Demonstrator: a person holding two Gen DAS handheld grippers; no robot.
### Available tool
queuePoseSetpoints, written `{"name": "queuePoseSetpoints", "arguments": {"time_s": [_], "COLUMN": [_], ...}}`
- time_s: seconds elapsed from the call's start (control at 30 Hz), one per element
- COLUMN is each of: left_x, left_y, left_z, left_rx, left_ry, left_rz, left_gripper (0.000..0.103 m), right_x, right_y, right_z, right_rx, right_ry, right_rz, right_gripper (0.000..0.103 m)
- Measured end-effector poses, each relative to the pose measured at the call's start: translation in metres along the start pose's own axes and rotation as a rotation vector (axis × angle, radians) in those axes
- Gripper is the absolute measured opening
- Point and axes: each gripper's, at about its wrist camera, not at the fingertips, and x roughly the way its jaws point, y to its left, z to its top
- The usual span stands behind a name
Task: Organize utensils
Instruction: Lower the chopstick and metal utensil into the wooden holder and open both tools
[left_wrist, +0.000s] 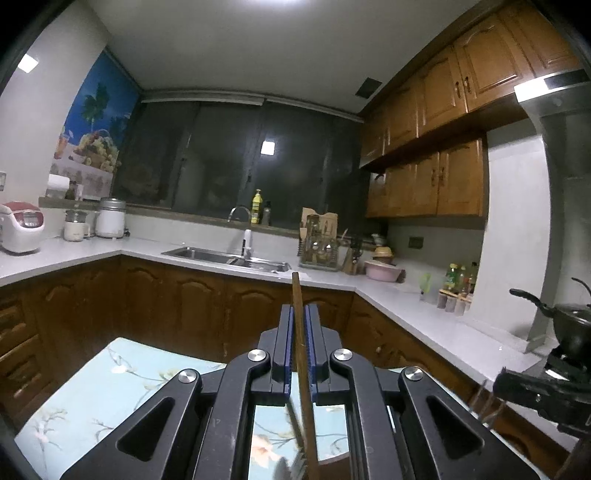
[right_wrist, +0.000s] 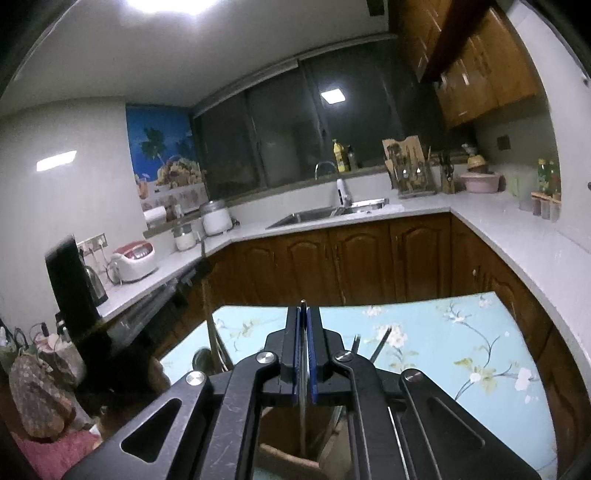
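My left gripper (left_wrist: 300, 308) is shut on a long wooden stick (left_wrist: 296, 286), which stands almost upright; its tip rises above the fingers and its lower end runs out of the bottom of the picture. In the right wrist view that stick (right_wrist: 209, 317) stands at the left edge of the table. My right gripper (right_wrist: 303, 310) is shut on a thin metal utensil handle (right_wrist: 302, 417), which hangs down into a brown holder (right_wrist: 284, 459) under the gripper. Two more handles (right_wrist: 380, 343) stick up beside it. Both grippers hover over a table with a light-blue floral cloth (right_wrist: 443, 332).
An L-shaped white counter (left_wrist: 406, 306) with brown cabinets surrounds the table. On it are a steel sink (left_wrist: 225, 254), a rice cooker (left_wrist: 20, 229), a utensil rack (left_wrist: 319, 251), a pink bowl (left_wrist: 382, 271) and spice bottles (left_wrist: 456, 291). A black wok (left_wrist: 569, 325) is at the right.
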Motion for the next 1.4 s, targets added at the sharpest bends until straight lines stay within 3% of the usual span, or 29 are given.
{"name": "queuePoseSetpoints", "arguments": {"time_s": [0.23,0.5,0.77,1.0,1.13,1.4], "left_x": [-0.013,-0.023,-0.026,-0.015,-0.009,-0.008], "left_y": [-0.013,-0.020,-0.025,-0.021,-0.017,-0.013], "left_z": [-0.009,-0.020,-0.002,0.030,0.045,0.065], "left_rx": [0.065,0.086,0.134,0.098,0.081,0.081], "left_ry": [-0.007,0.053,0.130,0.205,0.233,0.252], "left_rz": [0.023,0.001,-0.003,-0.008,-0.010,-0.010], "left_gripper": [0.007,0.007,0.007,0.008,0.023,0.027], "right_x": [0.001,-0.001,-0.001,0.001,0.004,0.010], "right_y": [0.002,0.007,0.009,0.003,-0.001,-0.005], "right_z": [-0.008,-0.011,-0.012,-0.009,-0.008,-0.010], "right_rx": [0.004,-0.015,-0.022,-0.004,0.008,0.032], "right_ry": [0.010,0.006,0.007,0.014,0.030,0.045], "right_rz": [0.002,0.006,0.003,-0.005,-0.002,0.001], "right_gripper": [0.004,0.004,0.004,0.004,0.006,0.009]}}
